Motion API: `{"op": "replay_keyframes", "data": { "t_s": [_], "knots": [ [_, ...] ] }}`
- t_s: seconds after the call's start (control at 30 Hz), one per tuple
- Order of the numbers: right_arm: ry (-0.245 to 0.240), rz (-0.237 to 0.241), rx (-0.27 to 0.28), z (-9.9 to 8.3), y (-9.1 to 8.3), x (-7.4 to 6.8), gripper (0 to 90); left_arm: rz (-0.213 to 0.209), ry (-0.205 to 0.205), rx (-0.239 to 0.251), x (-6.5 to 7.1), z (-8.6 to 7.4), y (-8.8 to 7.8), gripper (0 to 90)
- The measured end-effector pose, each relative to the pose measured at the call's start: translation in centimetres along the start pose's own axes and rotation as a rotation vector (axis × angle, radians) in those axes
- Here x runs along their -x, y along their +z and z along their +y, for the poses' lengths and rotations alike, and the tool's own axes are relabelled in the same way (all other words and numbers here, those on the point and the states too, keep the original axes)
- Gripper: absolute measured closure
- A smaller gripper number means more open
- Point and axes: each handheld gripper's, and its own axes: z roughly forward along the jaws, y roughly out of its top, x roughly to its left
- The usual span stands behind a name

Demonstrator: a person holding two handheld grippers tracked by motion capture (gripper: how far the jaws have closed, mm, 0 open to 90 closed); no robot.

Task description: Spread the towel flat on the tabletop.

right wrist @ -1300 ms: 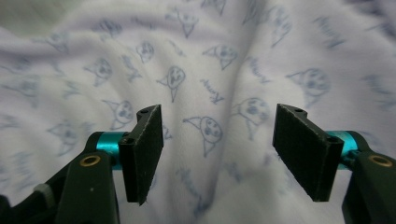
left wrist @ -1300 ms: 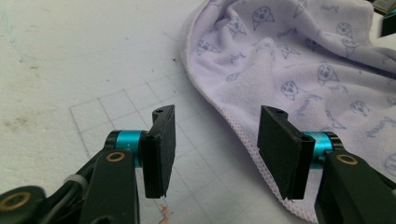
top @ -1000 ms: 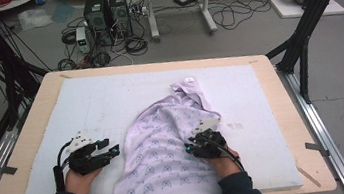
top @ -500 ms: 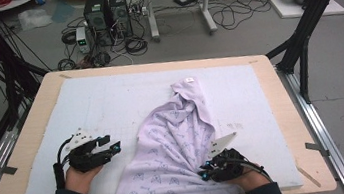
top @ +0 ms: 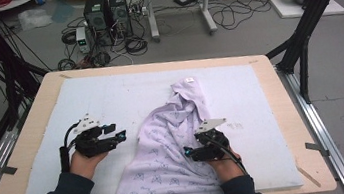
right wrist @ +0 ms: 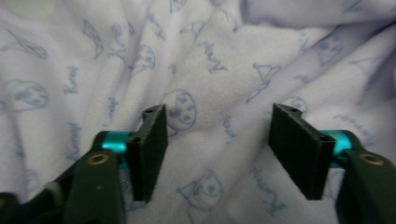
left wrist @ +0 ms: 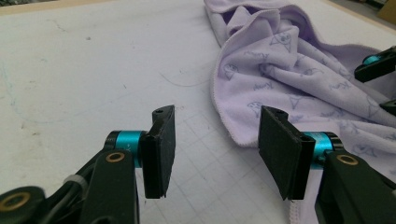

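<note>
A crumpled lilac towel (top: 166, 148) printed with small blue figures lies from the mat's middle down over the table's front edge. My left gripper (top: 120, 133) rests on the mat just left of the towel, open, its jaws wide apart and nothing between them (left wrist: 215, 149). The towel's hemmed edge (left wrist: 229, 126) lies a little ahead of its right jaw. My right gripper (top: 188, 152) sits on the towel's right side, pointing left, open over the printed cloth (right wrist: 219, 140). Its fingertips (left wrist: 373, 65) show at the far right of the left gripper view.
A pale blue mat (top: 110, 100) covers the wooden table (top: 280, 93). A small white label (top: 189, 79) marks the towel's far tip. Black frame legs (top: 303, 34) stand beside the table, with computers and cables (top: 104, 15) on the floor behind.
My right gripper drew back toward the front edge and has now moved forward and left onto the towel. The towel has stretched narrower. The left gripper barely moved.
</note>
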Motion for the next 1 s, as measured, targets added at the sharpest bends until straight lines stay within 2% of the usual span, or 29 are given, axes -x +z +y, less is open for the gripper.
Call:
{"op": "replay_keyframes", "data": {
  "t_s": [0.07,0.1,0.2,0.3,0.37,0.4,0.43,0.53,0.73,0.8,0.83,0.87,0.93,1.0],
  "knots": [
    [-0.017,0.006,-0.039,0.0,0.7,-0.1,49.5,-0.002,0.005,-0.011,-0.1,0.3,0.4,46.8],
    [-0.023,0.019,-0.032,-0.1,0.8,-0.2,54.6,-0.003,0.003,-0.016,-0.1,0.5,0.6,46.8],
    [-0.057,0.059,-0.034,-0.2,0.3,-0.5,77.8,0.008,0.002,-0.014,-0.2,0.9,1.0,46.8],
    [-0.082,0.106,-0.047,-0.4,-0.1,-0.6,83.1,0.01,-0.004,-0.007,-0.1,1.1,1.3,46.6],
    [-0.099,0.163,-0.06,-0.6,-0.4,-0.6,83.3,0.006,0.002,-0.005,0.0,1.3,1.4,46.6],
    [-0.126,0.218,-0.069,-0.9,-0.7,-0.7,83.3,0.003,0.006,-0.005,0.0,1.5,1.5,46.6],
    [-0.126,0.218,-0.069,-0.9,-0.7,-0.7,83.3,0.001,0.008,-0.005,0.1,1.7,1.6,46.6],
    [-0.158,0.292,-0.098,-1.3,-1.4,-0.9,83.7,-0.009,0.01,0.015,0.3,2.2,1.9,46.3],
    [-0.203,0.457,-0.17,-2.7,-2.9,-1.5,83.0,-0.028,0.012,0.002,0.7,2.8,3.1,45.9],
    [-0.212,0.464,-0.163,-2.9,-3.4,-1.4,72.1,-0.04,0.022,-0.01,0.9,3.0,3.7,45.7],
    [-0.18,0.462,-0.146,-2.8,-3.7,-1.2,62.8,-0.046,0.026,-0.015,1.1,3.2,4.1,45.6],
    [-0.142,0.453,-0.112,-2.8,-3.9,-0.9,58.4,-0.054,0.027,-0.015,1.4,3.4,4.5,45.5],
    [-0.092,0.428,-0.032,-2.6,-4.6,-0.2,53.3,-0.071,0.031,-0.022,1.9,3.8,5.4,45.2],
    [-0.062,0.379,0.028,-2.4,-5.1,0.3,51.3,-0.087,0.035,-0.021,2.6,4.2,6.2,44.9]
  ]
}}
